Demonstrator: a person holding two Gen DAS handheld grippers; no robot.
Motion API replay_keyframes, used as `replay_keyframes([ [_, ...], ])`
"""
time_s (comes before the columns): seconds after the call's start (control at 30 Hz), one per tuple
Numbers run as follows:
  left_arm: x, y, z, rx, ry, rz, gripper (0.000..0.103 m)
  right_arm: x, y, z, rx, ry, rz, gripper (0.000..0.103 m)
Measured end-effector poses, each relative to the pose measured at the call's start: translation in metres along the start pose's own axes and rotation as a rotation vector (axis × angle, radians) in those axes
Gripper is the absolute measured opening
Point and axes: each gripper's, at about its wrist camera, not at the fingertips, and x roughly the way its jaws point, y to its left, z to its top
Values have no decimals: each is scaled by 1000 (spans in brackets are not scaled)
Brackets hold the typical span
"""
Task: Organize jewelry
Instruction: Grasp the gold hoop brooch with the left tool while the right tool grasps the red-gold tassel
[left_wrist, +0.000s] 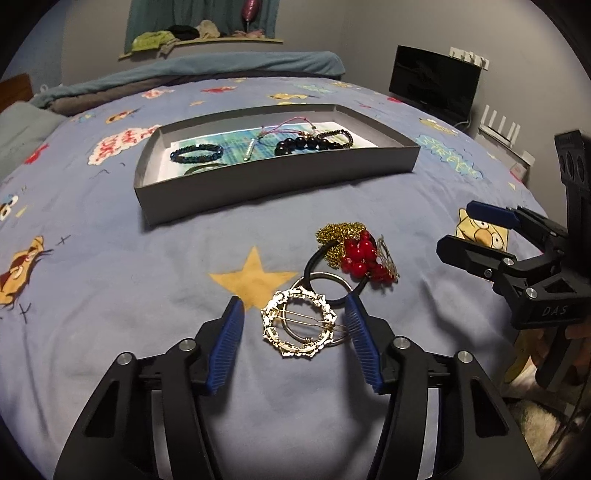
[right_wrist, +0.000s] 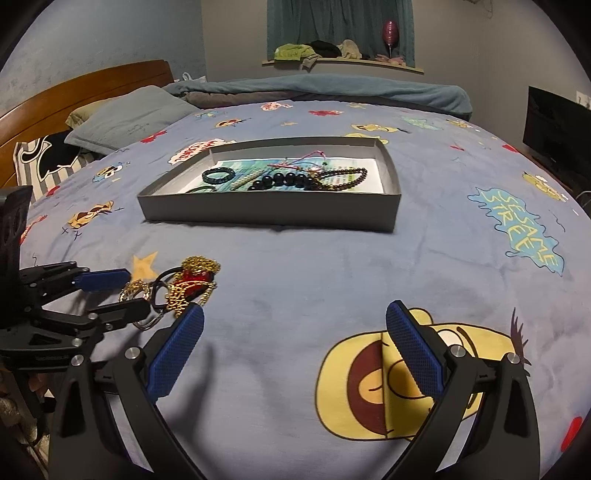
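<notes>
A round gold hair clip (left_wrist: 299, 328) lies on the blue bed cover between the blue pads of my left gripper (left_wrist: 293, 304), which is open; the left pad stands clear of the clip and the right pad is at the edge of a silver ring (left_wrist: 328, 280) and a black hair tie (left_wrist: 317, 258). Just beyond lie a gold chain (left_wrist: 343, 230) and a red bead cluster (left_wrist: 360, 256). Farther back a grey box (left_wrist: 280, 181) holds a blue bead bracelet (left_wrist: 195, 151), a black bead bracelet (left_wrist: 303, 144) and a pink cord (left_wrist: 291, 123). My right gripper (right_wrist: 295, 308) is open over bare cover, right of the pile (right_wrist: 192, 280).
The bed cover (right_wrist: 332, 266) carries cartoon prints. A pillow (right_wrist: 125, 118) and a wooden headboard (right_wrist: 74, 88) are at the far left. A black screen (left_wrist: 436, 79) and a white router (left_wrist: 498, 133) stand off the bed's right side. Folded blankets (right_wrist: 332, 86) line the far edge.
</notes>
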Motion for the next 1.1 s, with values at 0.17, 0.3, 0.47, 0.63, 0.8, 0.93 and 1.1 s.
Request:
replay_keyframes([
  [0.17,-2,0,-1,20,-4,-4,39,3,5,-1,-3,8,19,97],
  [0.3,-5,6,-1,5,-12,-10,39,4,12,-1,-6,4,41,97],
  [0.47,-13,19,1,-27,-39,0,39,7,22,1,-9,8,81,97],
  [0.63,-18,32,1,-54,-55,15,39,15,37,3,-31,25,113,85],
  [0.8,-18,40,-1,-70,-52,23,39,24,47,4,-42,41,126,67],
  [0.93,-18,42,-2,-73,-51,25,39,30,51,7,-44,49,133,49],
  [1.1,-18,43,-2,-72,-53,26,39,30,53,7,-56,45,142,20],
])
